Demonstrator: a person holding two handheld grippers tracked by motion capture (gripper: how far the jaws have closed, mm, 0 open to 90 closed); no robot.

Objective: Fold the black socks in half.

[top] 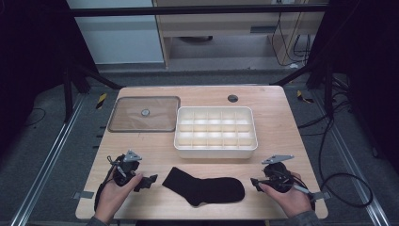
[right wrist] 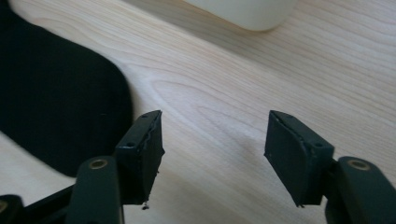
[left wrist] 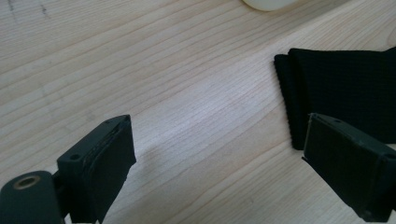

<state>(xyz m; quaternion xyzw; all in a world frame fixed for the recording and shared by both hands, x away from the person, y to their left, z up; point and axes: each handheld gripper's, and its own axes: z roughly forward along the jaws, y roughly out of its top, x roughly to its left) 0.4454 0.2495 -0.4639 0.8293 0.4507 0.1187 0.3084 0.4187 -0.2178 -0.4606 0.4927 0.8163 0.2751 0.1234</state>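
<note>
A black sock (top: 203, 187) lies flat on the wooden table (top: 277, 122) near its front edge, cuff to the left and toe to the right. My left gripper (top: 151, 180) is held just left of the cuff, jaws wide apart over bare wood; the ribbed cuff (left wrist: 327, 84) lies ahead of its right jaw. My right gripper (top: 254, 183) is a little right of the toe, jaws apart with nothing between them. In the right gripper view the toe (right wrist: 56, 102) lies left of the jaws, and the gripper (right wrist: 215, 140) is over bare wood.
A white divided organiser box (top: 215, 131) stands behind the sock, with several empty compartments. Its clear lid (top: 145, 113) lies flat to the left of it. A round grommet hole (top: 232, 98) sits near the table's far edge.
</note>
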